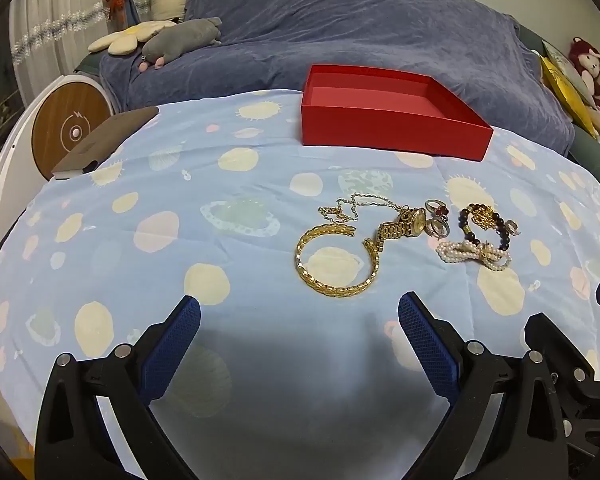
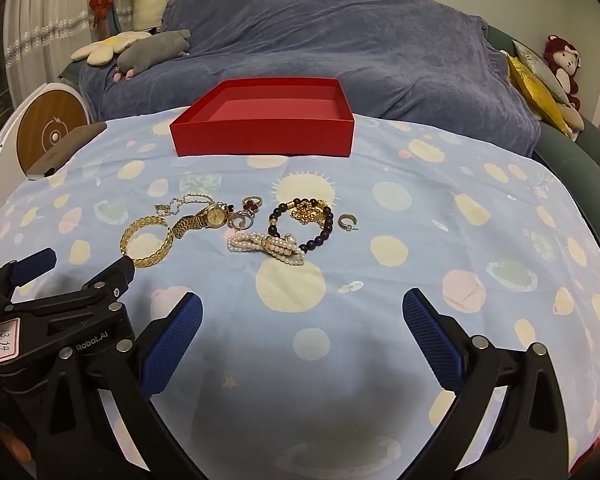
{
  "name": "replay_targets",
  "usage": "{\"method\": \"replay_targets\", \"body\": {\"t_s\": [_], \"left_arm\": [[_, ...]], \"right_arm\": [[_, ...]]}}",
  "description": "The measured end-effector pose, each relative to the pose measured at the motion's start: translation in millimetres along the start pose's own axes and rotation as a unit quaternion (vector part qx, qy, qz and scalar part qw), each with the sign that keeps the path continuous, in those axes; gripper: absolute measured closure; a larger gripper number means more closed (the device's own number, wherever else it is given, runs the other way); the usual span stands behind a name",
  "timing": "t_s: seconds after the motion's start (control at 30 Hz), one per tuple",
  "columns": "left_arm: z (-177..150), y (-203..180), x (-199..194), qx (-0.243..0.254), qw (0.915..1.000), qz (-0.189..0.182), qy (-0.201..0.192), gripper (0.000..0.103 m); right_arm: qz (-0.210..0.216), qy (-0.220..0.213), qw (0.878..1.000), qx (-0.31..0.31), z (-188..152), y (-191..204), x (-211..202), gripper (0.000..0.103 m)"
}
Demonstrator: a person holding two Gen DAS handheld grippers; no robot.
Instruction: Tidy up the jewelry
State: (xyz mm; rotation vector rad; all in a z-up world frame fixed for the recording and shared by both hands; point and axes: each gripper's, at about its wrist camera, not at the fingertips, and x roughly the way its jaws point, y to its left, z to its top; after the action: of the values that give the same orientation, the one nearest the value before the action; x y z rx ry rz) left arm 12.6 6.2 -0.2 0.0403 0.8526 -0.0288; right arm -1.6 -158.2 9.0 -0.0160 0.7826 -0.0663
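**Loose jewelry on the cloth, tray bare, both claws wide**

Spread in a loose cluster on the pale blue planet-print cloth (image 2: 420, 208): a stiff open gold woven bangle (image 1: 334, 258), a gold-link wristwatch (image 1: 406, 226), a thin silver chain (image 1: 356, 204), a ring with a red stone (image 2: 253, 201), a pair of small silver rings (image 2: 241, 221), a dark-bead bracelet with a gold ornament (image 2: 318, 220), a knotted white pearl strand (image 2: 270, 247) and a small silver hoop earring (image 2: 347, 222). Beyond the cluster, well apart from it: the shallow red cardboard tray (image 2: 264, 136), nothing visible inside.

Left gripper (image 1: 299, 322) hovering near the bangle, blue pads spread wide, nothing between them. Right gripper (image 2: 302, 316) likewise spread wide and bare, hovering short of the pearl strand.

Handling, as judged:
- Bangle: rigid and light, probably slick; best pinched across the band on the near arc, away from the open ends.
- Watch: heaviest piece; better taken at the case than by the limp link strap.
- Chain and pearls: limp, apt to trail and snag neighbours; pinch at a bunched part, such as the pearl knot, and lift slowly.
- Bead bracelet: likely elastic, touching the pearl strand, so may drag it.
- Rings and earring: tiny, hard, prone to slip or sink into soft cloth; need a low, careful pinch.
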Motion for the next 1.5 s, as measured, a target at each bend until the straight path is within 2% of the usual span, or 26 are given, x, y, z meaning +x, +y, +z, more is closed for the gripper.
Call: {"method": "replay_targets", "body": {"t_s": [1.5], "left_arm": [[0.5, -4.1, 4.9, -0.001, 0.9999, -0.012, 0.008, 0.006]], "right_arm": [[-0.003, 0.007, 1.000, -0.003, -2.0, -6.2, 5.4, 0.005]]}}
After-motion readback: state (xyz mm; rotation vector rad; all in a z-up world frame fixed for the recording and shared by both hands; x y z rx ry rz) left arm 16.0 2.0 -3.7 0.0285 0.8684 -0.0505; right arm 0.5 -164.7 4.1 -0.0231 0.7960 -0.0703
